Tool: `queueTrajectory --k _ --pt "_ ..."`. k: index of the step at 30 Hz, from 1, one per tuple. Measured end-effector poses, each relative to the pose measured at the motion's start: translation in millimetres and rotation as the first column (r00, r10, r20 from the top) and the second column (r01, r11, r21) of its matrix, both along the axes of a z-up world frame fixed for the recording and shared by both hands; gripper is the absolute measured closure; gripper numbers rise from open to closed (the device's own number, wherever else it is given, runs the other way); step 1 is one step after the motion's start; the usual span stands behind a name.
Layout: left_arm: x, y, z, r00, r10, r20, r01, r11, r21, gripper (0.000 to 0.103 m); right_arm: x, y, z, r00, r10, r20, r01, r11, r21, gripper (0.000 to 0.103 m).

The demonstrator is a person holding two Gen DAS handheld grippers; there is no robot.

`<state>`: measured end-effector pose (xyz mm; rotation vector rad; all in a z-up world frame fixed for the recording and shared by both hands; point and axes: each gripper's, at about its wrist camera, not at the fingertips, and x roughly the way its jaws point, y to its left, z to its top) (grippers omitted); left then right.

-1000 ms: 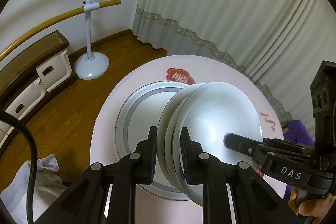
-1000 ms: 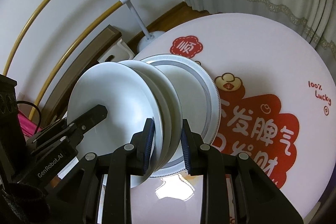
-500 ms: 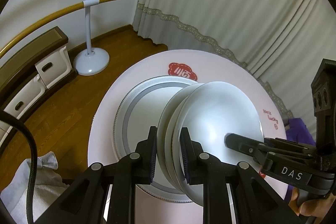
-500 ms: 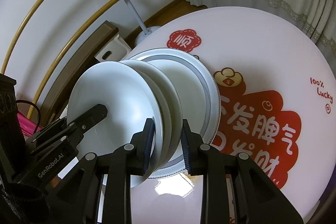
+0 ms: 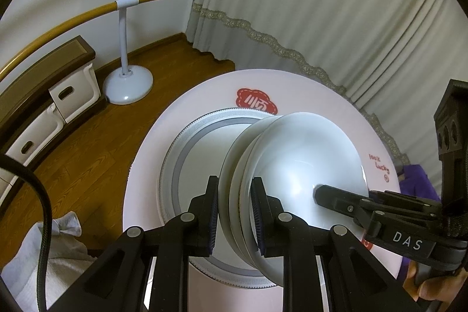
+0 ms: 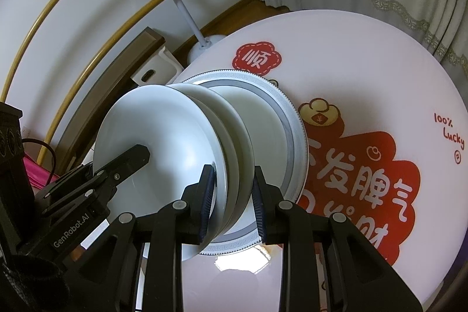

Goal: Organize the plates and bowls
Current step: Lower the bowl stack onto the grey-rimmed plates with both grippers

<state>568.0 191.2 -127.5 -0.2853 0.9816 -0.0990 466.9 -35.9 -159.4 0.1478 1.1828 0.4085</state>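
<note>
A nested stack of three white bowls stands tilted on its edge over a large grey-rimmed plate on the round table. My left gripper is shut on the stack's near rim. My right gripper grips the same stack from the right, one finger lying in the hollow of the top bowl. In the right wrist view my right gripper is shut on the stack. There my left gripper reaches in from the left, over the plate. I cannot tell whether the stack touches the plate.
The round white table carries red printed patterns. A white floor stand with wooden bars, low drawers and a curtain ring the wooden floor. White cloth lies at the lower left. A hand holds the right gripper.
</note>
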Motion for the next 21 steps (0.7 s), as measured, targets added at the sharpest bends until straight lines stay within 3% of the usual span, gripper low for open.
queueTrajectory --k 21 --pt "7 4 3 0.999 0.025 -0.023 -0.024 1.000 0.010 0.084 16 3 2 1.000 -0.003 0.004 0.003 1.000 -0.019 0.077"
